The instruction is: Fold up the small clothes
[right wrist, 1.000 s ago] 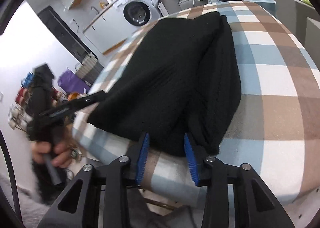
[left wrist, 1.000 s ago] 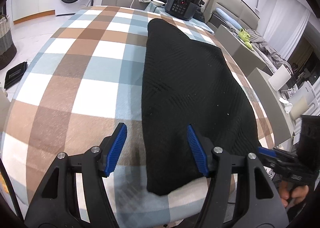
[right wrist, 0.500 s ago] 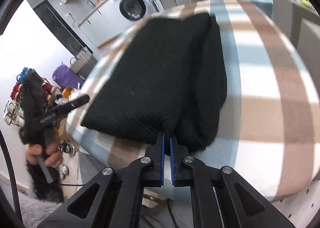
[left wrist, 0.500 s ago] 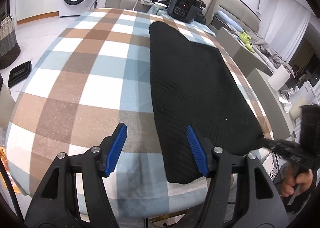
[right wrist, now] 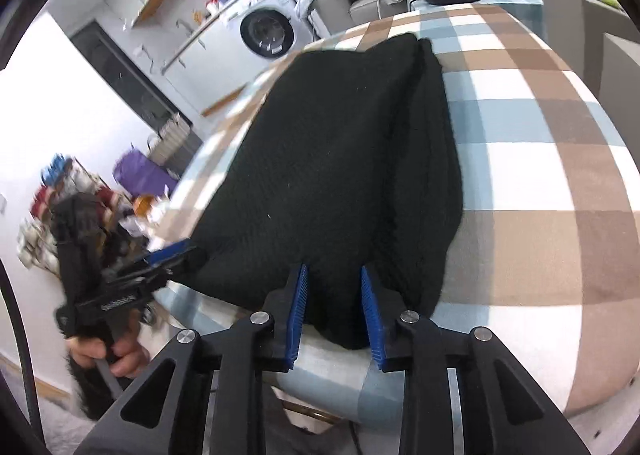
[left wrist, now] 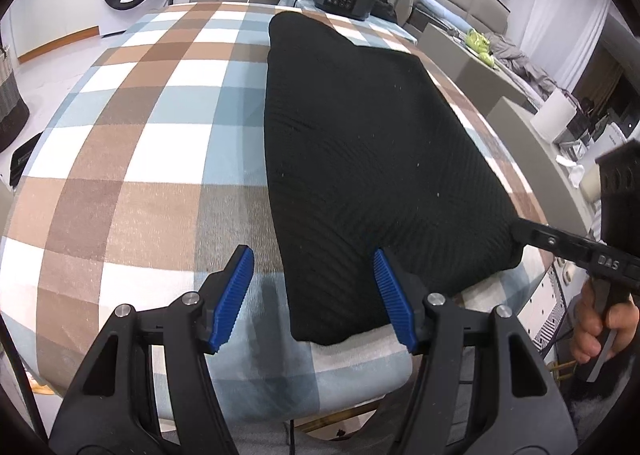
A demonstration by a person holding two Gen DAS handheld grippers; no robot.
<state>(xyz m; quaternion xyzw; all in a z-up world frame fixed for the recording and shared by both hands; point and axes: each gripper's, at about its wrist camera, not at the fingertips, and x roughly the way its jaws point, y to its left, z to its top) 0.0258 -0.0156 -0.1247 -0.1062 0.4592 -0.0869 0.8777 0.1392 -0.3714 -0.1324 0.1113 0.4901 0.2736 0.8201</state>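
The black knitted top (left wrist: pixel 372 159) lies flat on the checked tablecloth (left wrist: pixel 132 159), folded into a long shape, with its near end at the table edge. The left gripper (left wrist: pixel 314 297) is spread wide over the near left corner and pinches nothing. The right gripper (right wrist: pixel 334 309) has just been opening; its 2 blue pads stand a little apart around the near right corner and are not squeezing it. I think 1 fold is done. Next, both should pinch the near corners and carry them to the far end
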